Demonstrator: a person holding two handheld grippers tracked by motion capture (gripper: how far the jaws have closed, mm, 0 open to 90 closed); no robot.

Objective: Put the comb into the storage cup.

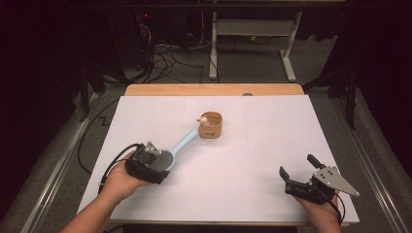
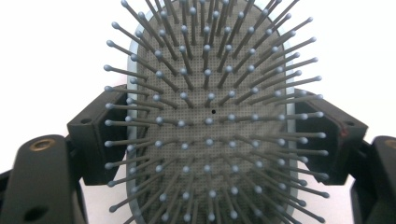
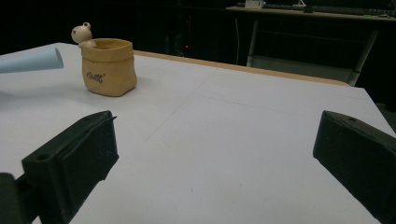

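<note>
A: Hairbrush (image 1: pixel 167 156), pale blue with a grey bristle pad, lower left of the high frame; head clamped across its width by the left gripper (image 1: pixel 158 165), fingers (image 2: pixel 95 140) pressed on either edge, bristles towards the camera in the left gripper view. Handle slanting up and right, tip just beside the tan pot (image 1: pixel 210 125) at frame centre.

B: Pot details?

A: Soft-looking tan cup with a small round-headed figure (image 3: pixel 82 33) on its rim, upright on the white bench (image 1: pixel 252 145). Handle tip visible again at upper left of the right gripper view, close to the figure.

B: Right side?

A: Right gripper (image 1: pixel 297 174) at lower right, resting low over the bench, well apart from pot and brush; fingers (image 3: pixel 77 154) spread wide, nothing between them.

B: Doing the step well?

A: Probably a matter of steering the handle tip over the pot's mouth. Best kept clear of the figure; grip held square on the head to stop the brush pivoting; tip lowered slowly, since a light pot may tip under a sideways nudge. Free gripper available to steady the pot.
</note>
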